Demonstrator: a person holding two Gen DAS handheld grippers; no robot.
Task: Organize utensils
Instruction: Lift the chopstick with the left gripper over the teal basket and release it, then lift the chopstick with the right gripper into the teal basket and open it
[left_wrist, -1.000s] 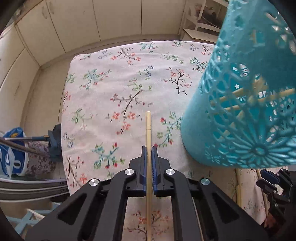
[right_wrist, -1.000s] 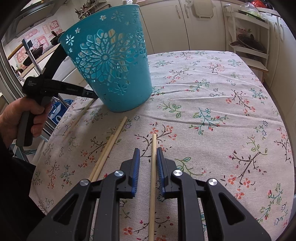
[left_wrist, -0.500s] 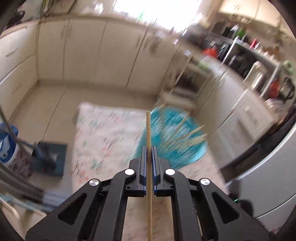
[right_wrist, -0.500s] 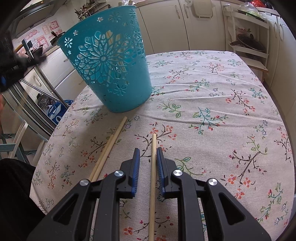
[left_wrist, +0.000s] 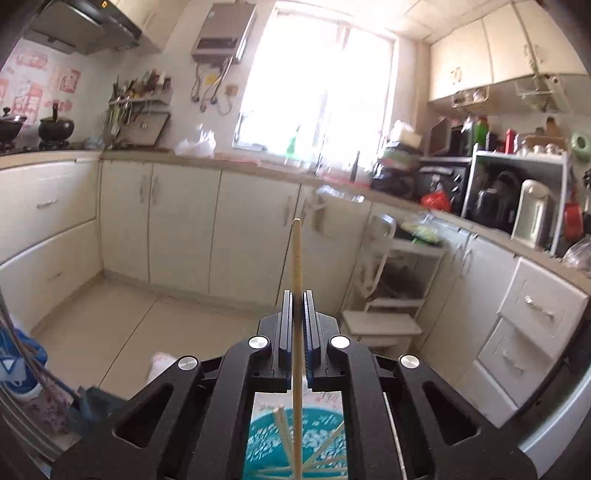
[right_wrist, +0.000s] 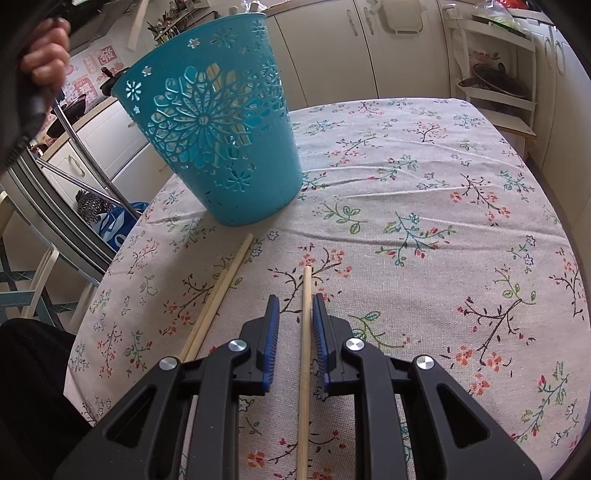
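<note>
Our left tool (left_wrist: 297, 306) pinches one chopstick (left_wrist: 296, 266) above the teal basket (left_wrist: 295, 443); only the right view shows our right tool (right_wrist: 295, 314) spread around a table (right_wrist: 424, 206) chopstick (right_wrist: 306, 295).

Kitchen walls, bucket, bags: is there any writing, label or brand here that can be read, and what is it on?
No text can be read in either view.
Red paper cutouts on the wall: characters or patterns, too blurred to read.
Water heater: no legible brand.
Bottles on the shelf: labels too small.
Blue bag: white marks, unreadable.
Bucket: flower cutouts only, no text.
</note>
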